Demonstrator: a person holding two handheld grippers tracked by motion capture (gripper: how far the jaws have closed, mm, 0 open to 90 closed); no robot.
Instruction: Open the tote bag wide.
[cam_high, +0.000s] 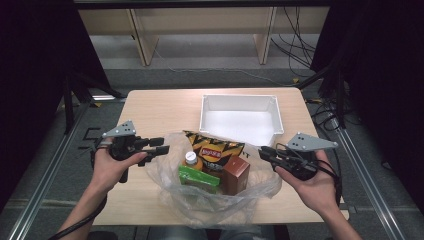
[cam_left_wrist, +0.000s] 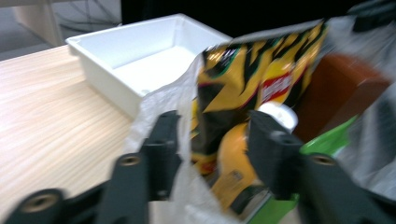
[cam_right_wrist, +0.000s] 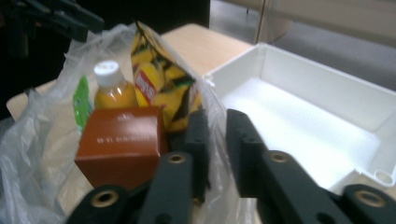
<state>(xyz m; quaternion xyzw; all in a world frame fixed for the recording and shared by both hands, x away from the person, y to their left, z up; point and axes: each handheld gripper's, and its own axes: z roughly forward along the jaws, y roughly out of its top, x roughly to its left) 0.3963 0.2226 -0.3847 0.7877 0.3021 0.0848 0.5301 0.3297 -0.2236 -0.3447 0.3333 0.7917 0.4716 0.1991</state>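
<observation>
High view: the clear plastic bag (cam_high: 215, 192) sits at the table's (cam_high: 150, 107) six o'clock, the white tray (cam_high: 240, 120) at its one o'clock.

Left gripper view: the left gripper (cam_left_wrist: 212, 140) is clamped on the bag's rim.

Right gripper view: the right gripper (cam_right_wrist: 215, 140) is nearly together, pinching the bag's other edge.
</observation>
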